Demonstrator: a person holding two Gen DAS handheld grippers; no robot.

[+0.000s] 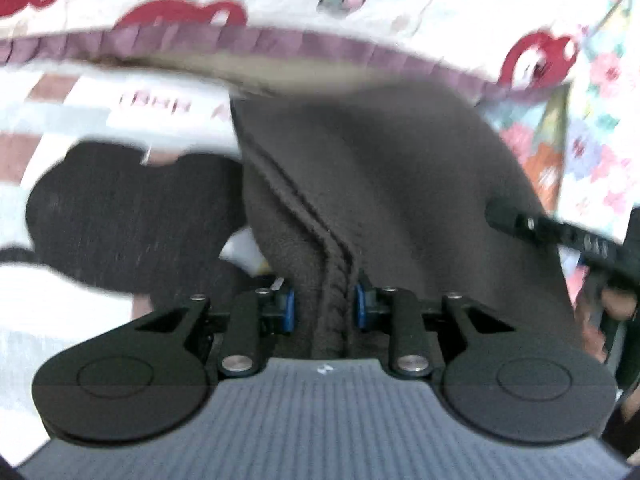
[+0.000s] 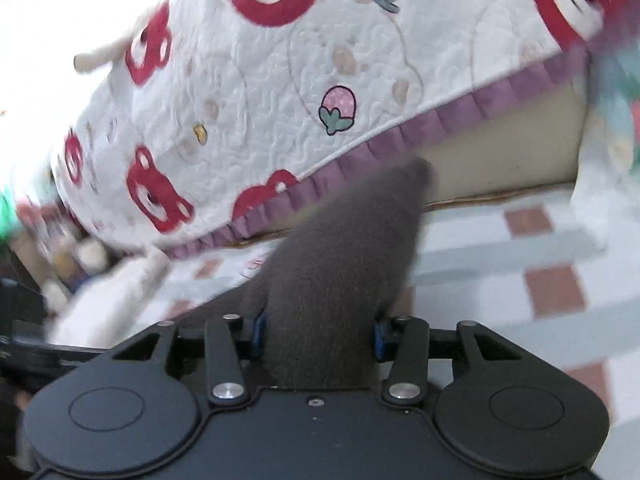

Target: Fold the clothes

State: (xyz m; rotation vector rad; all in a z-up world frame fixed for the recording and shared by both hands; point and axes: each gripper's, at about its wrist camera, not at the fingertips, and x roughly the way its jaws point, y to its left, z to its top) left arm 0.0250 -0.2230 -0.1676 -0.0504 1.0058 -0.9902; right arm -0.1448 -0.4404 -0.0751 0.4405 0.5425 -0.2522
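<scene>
- Left gripper (image 1: 325, 307): jaws narrow, blue pads pressed on a seamed edge of the grey fleece garment (image 1: 380, 184). Grip looks solid.
- Right gripper (image 2: 319, 334): jaws set wider, a thick bunch of the same fleece (image 2: 340, 248) fills the gap and meets both pads. Reads as a pinch, though blur hides how firm.
- Right gripper's finger (image 1: 532, 228) shows at the right edge of the left view, so both tools are close together on one piece.
- Garment is held between the two grippers, draped up and away, not flat.
- Beyond it: a dark garment (image 1: 120, 216) lies bunched on the checked sheet (image 2: 520, 248), not folded.
- Farthest: bear-print quilt (image 2: 280, 80) with purple frill.
- Progress, my read: early. One piece being handled, no finished fold or stack in view; laying flat and folding still to do.
</scene>
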